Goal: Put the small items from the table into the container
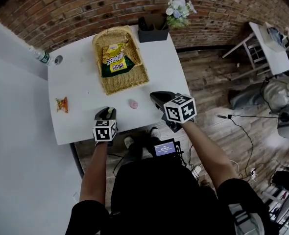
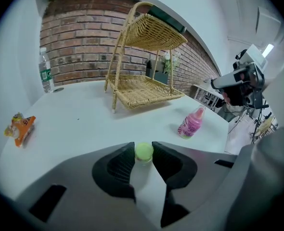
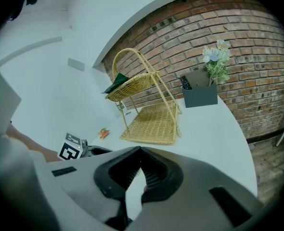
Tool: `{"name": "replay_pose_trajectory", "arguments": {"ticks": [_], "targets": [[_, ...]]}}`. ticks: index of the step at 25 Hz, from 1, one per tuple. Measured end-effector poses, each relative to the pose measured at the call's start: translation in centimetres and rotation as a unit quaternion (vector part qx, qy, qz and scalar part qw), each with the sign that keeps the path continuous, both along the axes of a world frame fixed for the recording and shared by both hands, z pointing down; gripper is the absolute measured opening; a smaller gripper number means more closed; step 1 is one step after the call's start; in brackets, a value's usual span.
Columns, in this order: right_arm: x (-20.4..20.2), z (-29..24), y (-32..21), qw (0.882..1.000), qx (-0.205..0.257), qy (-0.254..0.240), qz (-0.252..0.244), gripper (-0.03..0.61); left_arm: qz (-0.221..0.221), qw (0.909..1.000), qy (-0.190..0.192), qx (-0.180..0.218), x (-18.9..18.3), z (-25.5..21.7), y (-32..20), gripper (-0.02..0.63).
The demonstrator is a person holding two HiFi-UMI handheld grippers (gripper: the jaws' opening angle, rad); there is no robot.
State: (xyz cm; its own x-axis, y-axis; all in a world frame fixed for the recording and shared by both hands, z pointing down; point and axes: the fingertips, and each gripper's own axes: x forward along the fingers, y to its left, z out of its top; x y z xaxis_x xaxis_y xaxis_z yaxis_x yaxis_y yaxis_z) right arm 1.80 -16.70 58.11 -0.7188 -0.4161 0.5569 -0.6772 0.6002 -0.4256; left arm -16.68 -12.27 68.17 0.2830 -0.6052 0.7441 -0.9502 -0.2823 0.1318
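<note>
Left gripper view: the left hand-held gripper (image 2: 143,154) pinches the green-capped bottle (image 2: 143,150), which stands upright on the desk (image 2: 84,124); the pads seem to touch the cap on both sides. The wicker basket (image 2: 142,90) lies ahead, slightly left, well apart. The right hand-held gripper (image 3: 141,150) is pressed together and empty.
</note>
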Motion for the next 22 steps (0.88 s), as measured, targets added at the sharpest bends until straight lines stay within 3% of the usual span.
{"name": "replay_pose_trajectory", "arguments": {"ticks": [22], "targets": [[-1.9,-2.7,-0.8,0.999,0.037,-0.022,-0.021,0.014,0.015,0.996,0.036,0.08,1.3,-7.2,-1.6,0.117]]}}
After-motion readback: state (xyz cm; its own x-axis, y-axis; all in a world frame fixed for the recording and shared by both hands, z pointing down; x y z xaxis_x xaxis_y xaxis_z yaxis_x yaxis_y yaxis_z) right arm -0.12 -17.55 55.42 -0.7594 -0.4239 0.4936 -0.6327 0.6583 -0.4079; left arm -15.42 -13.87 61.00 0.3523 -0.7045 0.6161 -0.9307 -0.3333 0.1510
